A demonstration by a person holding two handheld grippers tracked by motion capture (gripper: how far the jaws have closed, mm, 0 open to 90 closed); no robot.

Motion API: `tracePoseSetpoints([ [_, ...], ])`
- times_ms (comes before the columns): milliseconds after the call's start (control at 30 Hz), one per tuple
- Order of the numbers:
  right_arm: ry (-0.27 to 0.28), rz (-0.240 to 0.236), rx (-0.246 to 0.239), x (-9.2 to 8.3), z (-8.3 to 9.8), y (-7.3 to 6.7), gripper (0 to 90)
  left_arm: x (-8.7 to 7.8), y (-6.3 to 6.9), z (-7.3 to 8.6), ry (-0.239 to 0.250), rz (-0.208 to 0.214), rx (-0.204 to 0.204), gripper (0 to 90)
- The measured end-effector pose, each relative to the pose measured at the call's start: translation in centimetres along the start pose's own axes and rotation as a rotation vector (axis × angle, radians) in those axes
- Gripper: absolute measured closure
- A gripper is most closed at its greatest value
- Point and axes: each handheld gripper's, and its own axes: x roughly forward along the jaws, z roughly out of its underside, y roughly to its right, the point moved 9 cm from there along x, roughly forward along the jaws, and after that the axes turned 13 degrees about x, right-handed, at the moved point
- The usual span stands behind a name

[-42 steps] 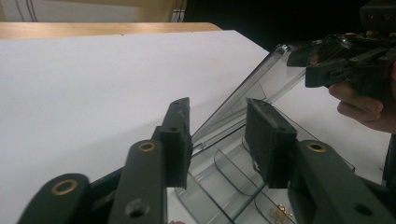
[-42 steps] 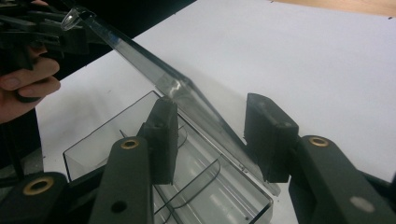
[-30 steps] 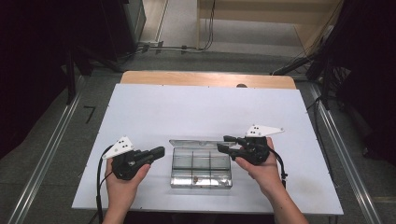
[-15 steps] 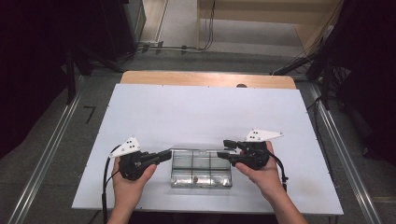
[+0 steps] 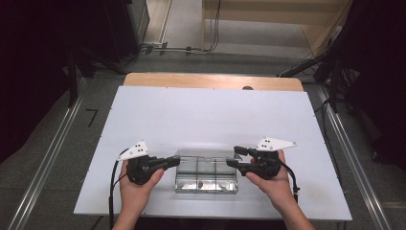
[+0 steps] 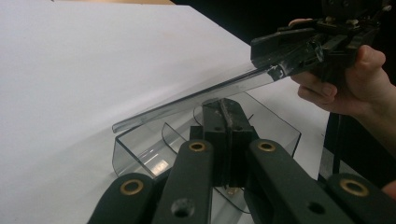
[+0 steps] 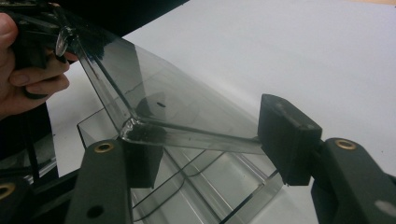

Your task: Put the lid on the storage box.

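Box (image 5: 207,177) of clear plastic, divided into compartments, sits on the white table (image 5: 210,115) near the person's edge, between the two hands. Its clear lid (image 5: 207,154) is raised and tilted, hinged along the far side as the high view shows it. No brand, label or writing can be read on the box, the lid or the grippers.

Left gripper (image 5: 173,162) comes in from the box's left side. In the left gripper view its jaws are closed together at the box's near wall (image 6: 219,140); whether plastic lies between them cannot be told for certain. Left hand (image 5: 136,184) holds the gripper low on the table.

Right gripper (image 5: 238,157) comes in from the box's right side. In the right gripper view its jaws stand apart, one on each side of the lid's edge (image 7: 196,140), with the near pad touching the lid's corner and the far pad at the edge's other end. In the left gripper view the same gripper (image 6: 289,58) appears to bear on the lid's far end. Right hand (image 5: 270,184) holds it beside the box.

Small dark item lies in one front compartment; too small to identify.
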Motion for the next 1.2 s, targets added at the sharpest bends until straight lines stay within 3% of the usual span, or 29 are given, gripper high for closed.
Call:
tracePoseSetpoints([
  [100,0.010,0.028,-0.008,-0.5,0.4,0.2,38.7,0.1,0.0,0.2,0.001,0.001,-0.005,90.0],
  [300,0.000,0.042,0.010,-1.2,1.7,0.7,41.6,-0.1,0.0,0.3,0.012,0.003,-0.007,90.0],
  [633,-0.027,0.081,0.045,-1.1,2.8,1.1,66.3,-0.5,0.5,0.8,0.009,-0.004,-0.015,90.0],
  [667,-0.034,0.067,0.054,-1.1,2.8,1.2,73.9,-0.6,0.5,0.9,0.010,-0.004,-0.018,90.0],
  [733,-0.042,0.002,0.088,-1.2,2.9,0.9,75.0,-0.8,0.6,1.0,0.008,-0.008,-0.017,90.0],
  [833,-0.050,0.028,0.069,-1.1,3.5,0.9,78.1,-0.9,0.8,1.2,0.007,-0.006,-0.018,90.0],
  [1000,-0.037,0.024,0.040,-1.2,3.6,0.2,86.5,-1.2,1.0,1.7,-0.003,-0.007,-0.022,90.0],
  [1200,-0.046,0.014,0.026,-1.1,3.9,-0.2,87.6,-1.8,1.3,2.4,-0.013,-0.011,-0.028,90.0],
])
